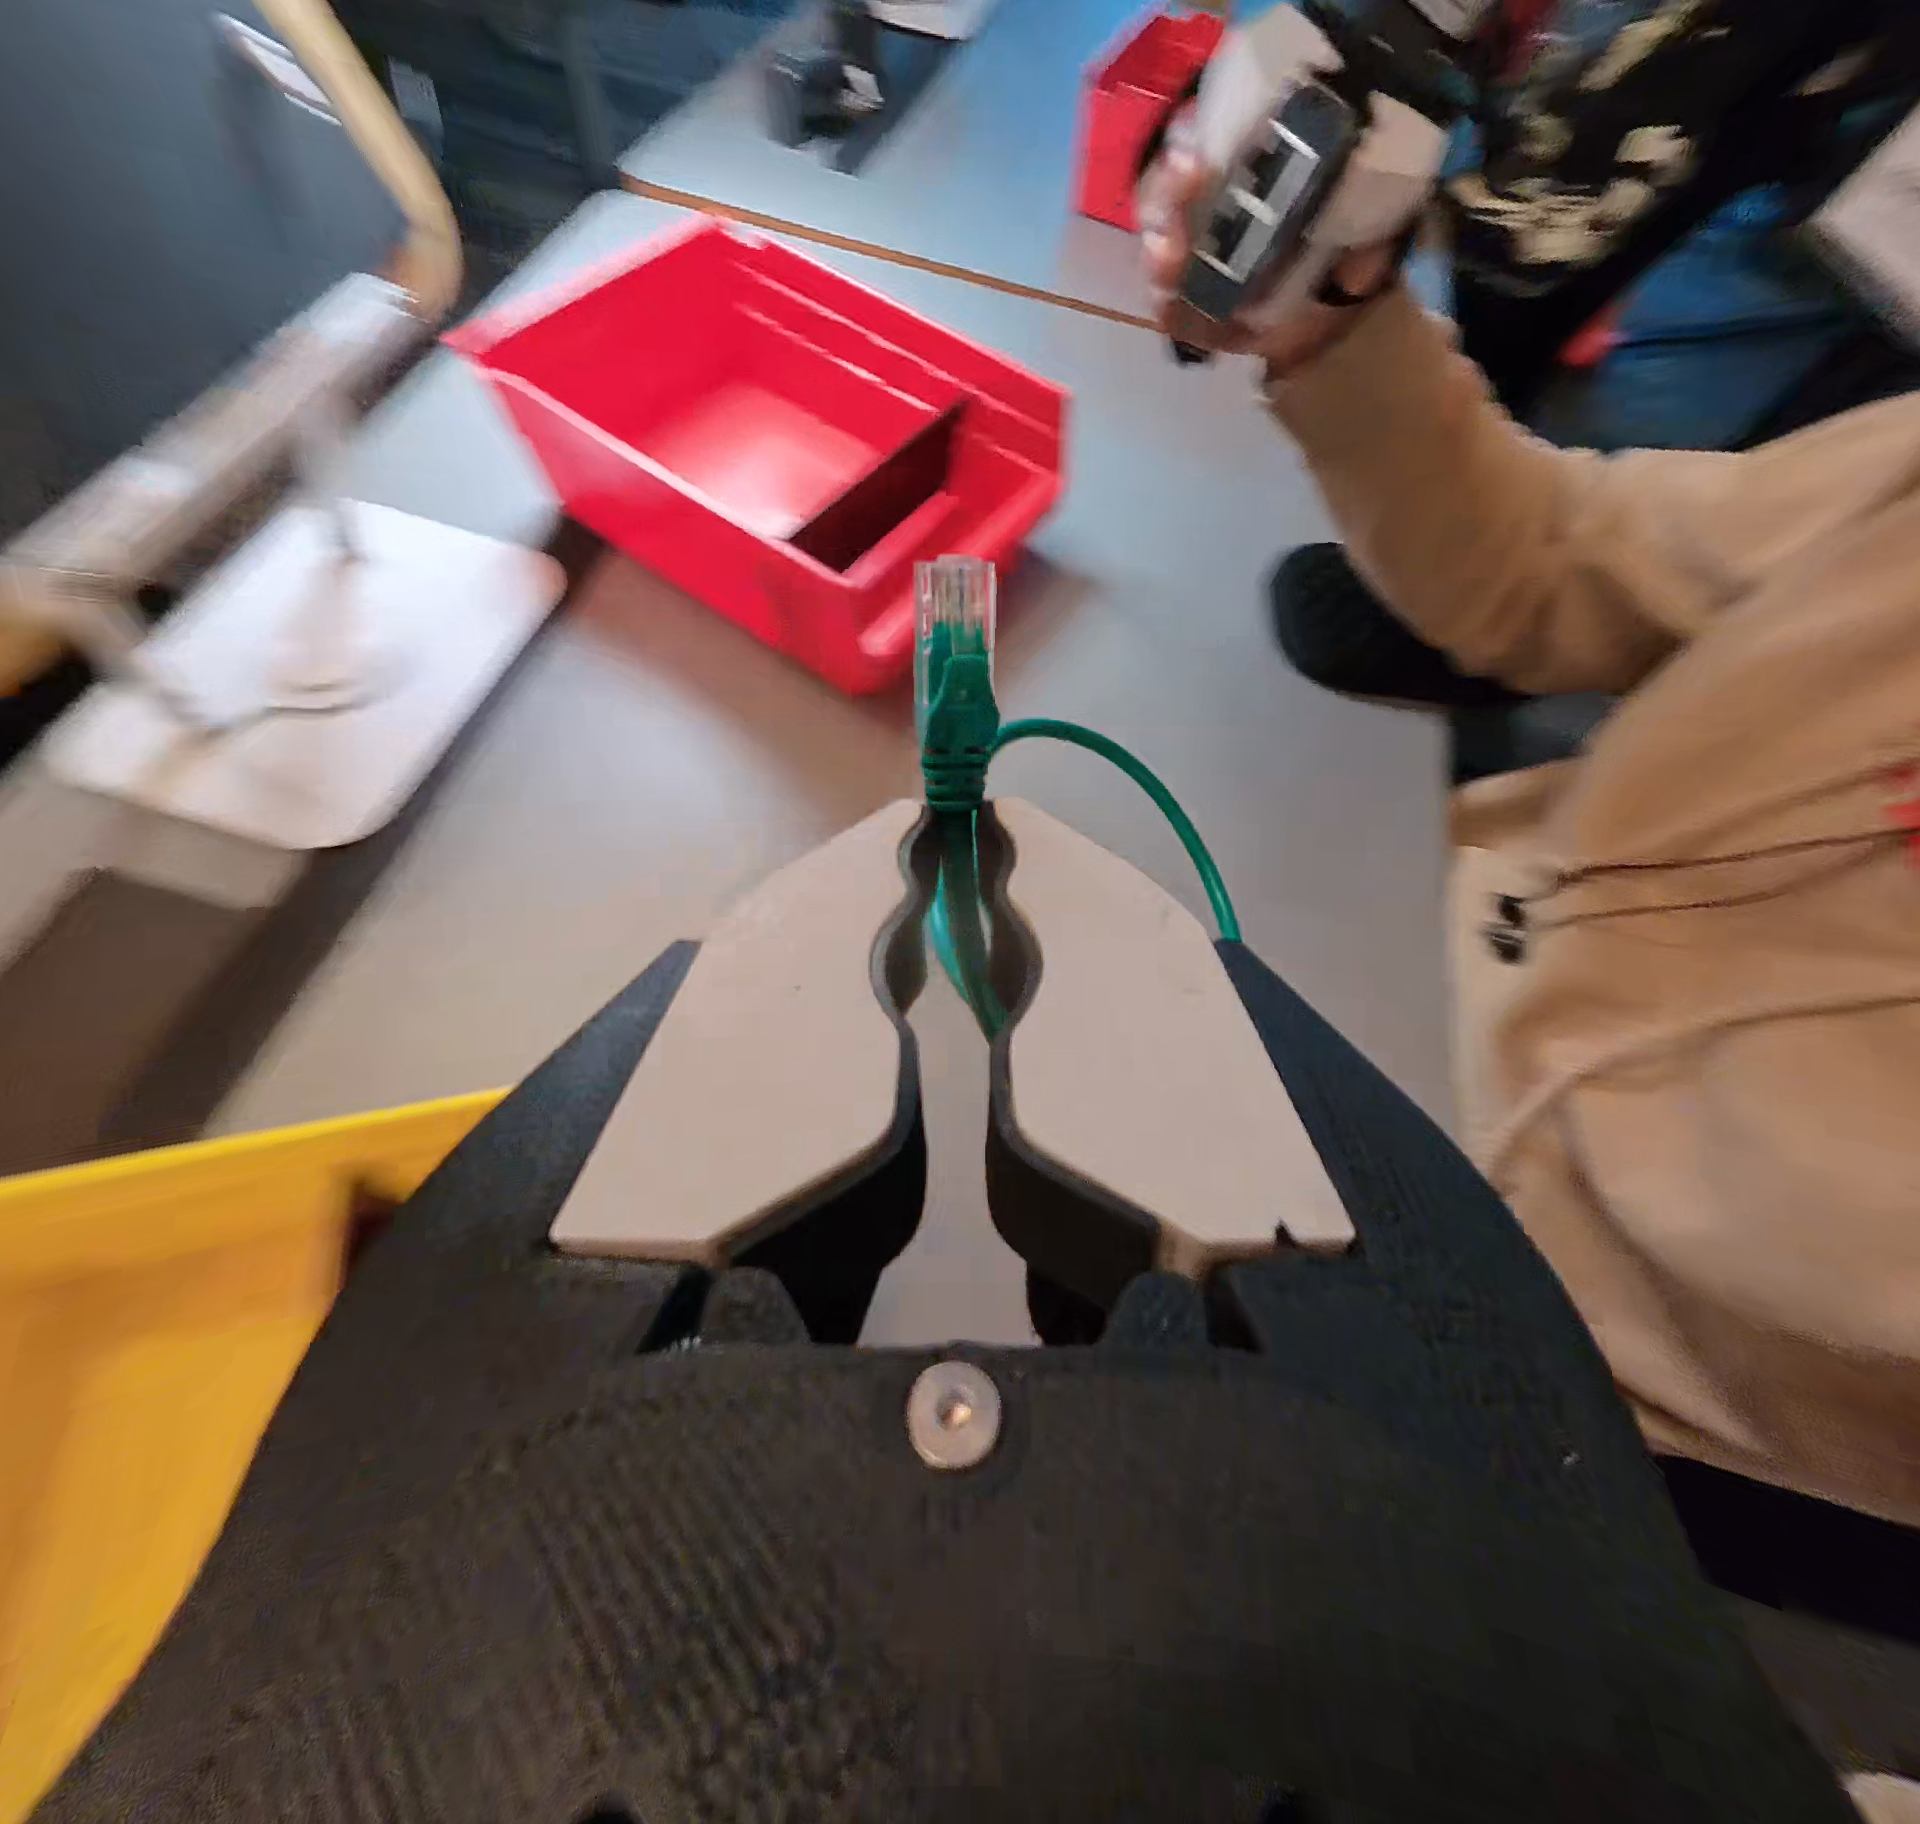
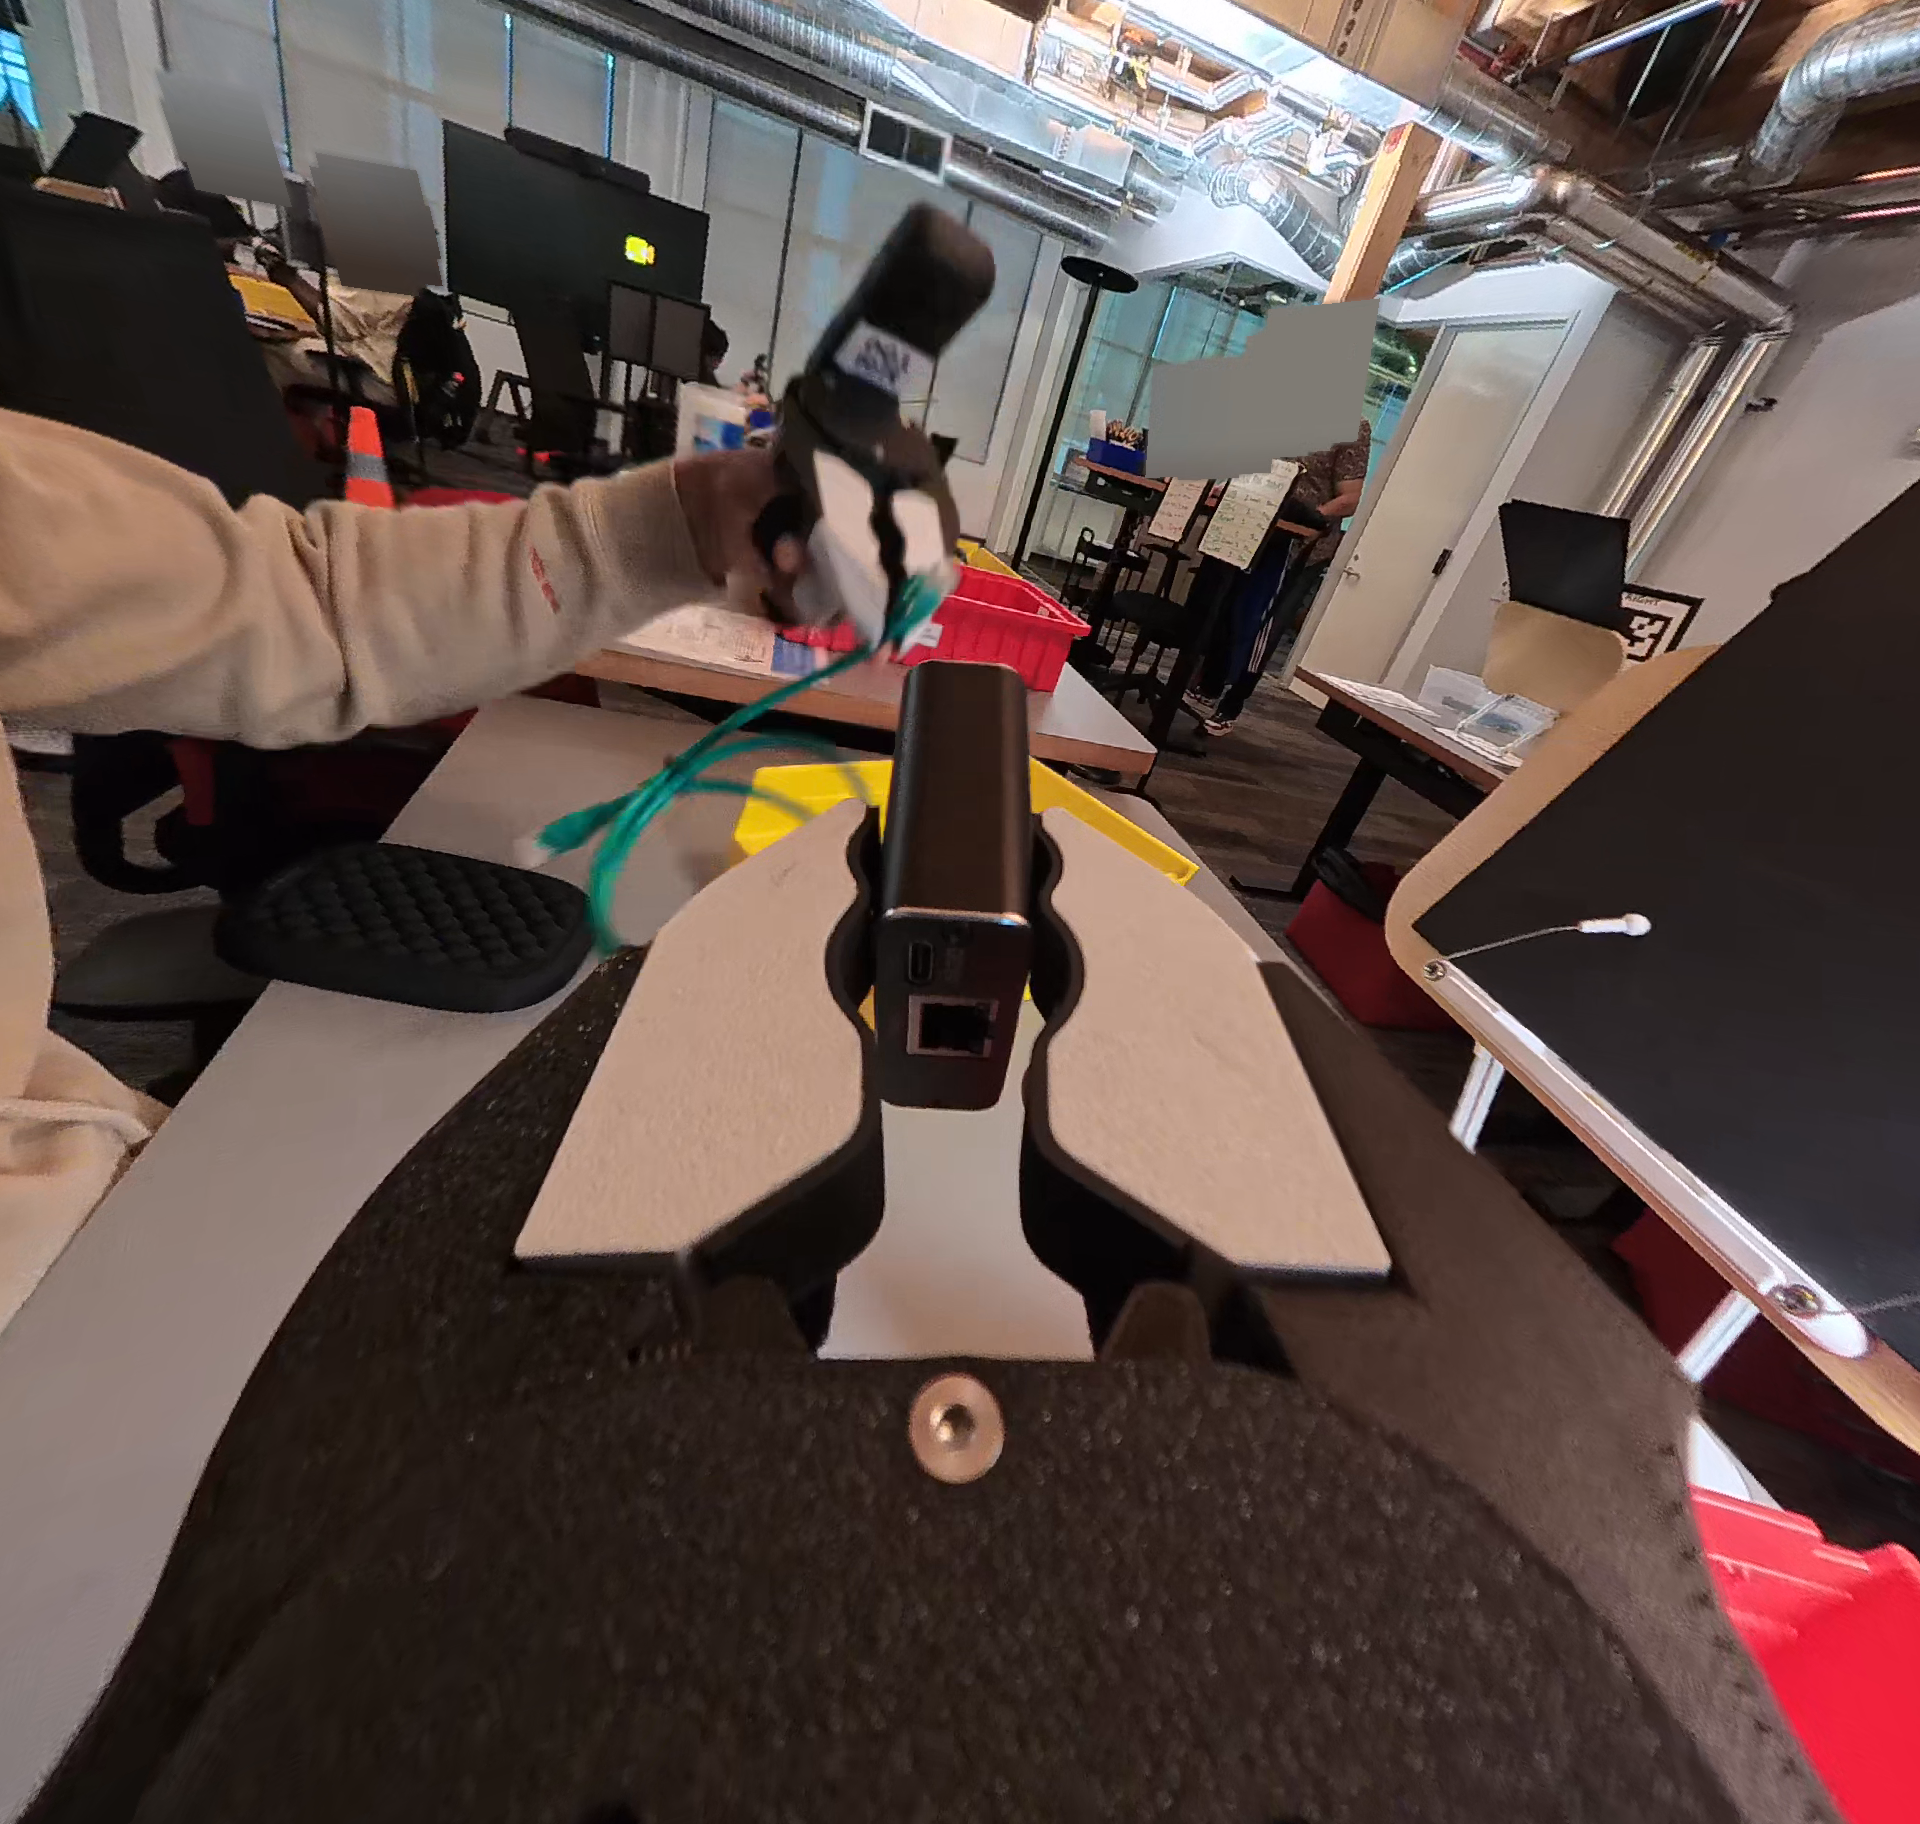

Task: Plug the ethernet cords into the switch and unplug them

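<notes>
Green cord (image 1: 961, 901) partly hidden between left gripper (image 1: 958, 818) fingers. Beyond the red bin (image 1: 665, 486), desk items motion-blurred, unidentifiable. Yellow bin (image 1: 156, 1359) cut by frame edge. Switch (image 2: 954, 839) far end out of sight.

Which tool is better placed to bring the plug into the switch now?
Probably the left tool: it is shut on the green ethernet cord, clear plug pointing forward. The right tool only holds the black switch, both in the air.
</notes>
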Tool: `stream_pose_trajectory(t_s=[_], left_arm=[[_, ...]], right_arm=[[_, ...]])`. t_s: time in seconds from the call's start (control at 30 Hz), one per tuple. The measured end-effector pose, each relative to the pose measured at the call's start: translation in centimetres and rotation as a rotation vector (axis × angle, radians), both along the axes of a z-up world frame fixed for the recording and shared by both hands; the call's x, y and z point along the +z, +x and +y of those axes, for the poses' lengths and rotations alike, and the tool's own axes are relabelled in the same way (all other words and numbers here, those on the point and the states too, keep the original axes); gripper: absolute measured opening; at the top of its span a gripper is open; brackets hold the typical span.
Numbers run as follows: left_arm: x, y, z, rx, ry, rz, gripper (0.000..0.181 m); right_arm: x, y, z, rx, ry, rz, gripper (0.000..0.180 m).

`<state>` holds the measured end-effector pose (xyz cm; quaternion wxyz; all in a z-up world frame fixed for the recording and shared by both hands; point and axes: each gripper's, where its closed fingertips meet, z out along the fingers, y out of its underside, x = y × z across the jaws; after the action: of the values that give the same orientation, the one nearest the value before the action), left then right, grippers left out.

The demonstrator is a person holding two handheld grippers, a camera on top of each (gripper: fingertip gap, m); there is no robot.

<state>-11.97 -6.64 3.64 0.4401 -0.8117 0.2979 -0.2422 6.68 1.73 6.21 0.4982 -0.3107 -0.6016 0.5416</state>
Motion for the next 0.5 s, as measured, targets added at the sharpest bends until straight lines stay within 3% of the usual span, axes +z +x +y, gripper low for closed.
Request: stream_pose_trajectory(t_s=[0.13,0.23,0.37,0.5], left_arm=[[-9.5,7.2,-0.1,-0.179,-0.191,-0.133,0.007],[-16.0,10.6,0.5,-0.222,-0.303,-0.159,0.007],[-19.2,13.1,1.7,-0.223,-0.331,-0.236,0.008],[-20.8,13.2,2.5,-0.168,-0.28,-0.164,0.008]], right_arm=[[-1.6,-0.2,-0.4,0.047,0.02,-0.037,0.025],[-3.9,0.1,-1.2,0.162,-0.009,-0.061,0.025],[-7.6,0.9,-1.5,0.244,-0.098,-0.105,0.025],[-10.4,0.6,-0.8,0.247,-0.169,-0.155,0.025]])
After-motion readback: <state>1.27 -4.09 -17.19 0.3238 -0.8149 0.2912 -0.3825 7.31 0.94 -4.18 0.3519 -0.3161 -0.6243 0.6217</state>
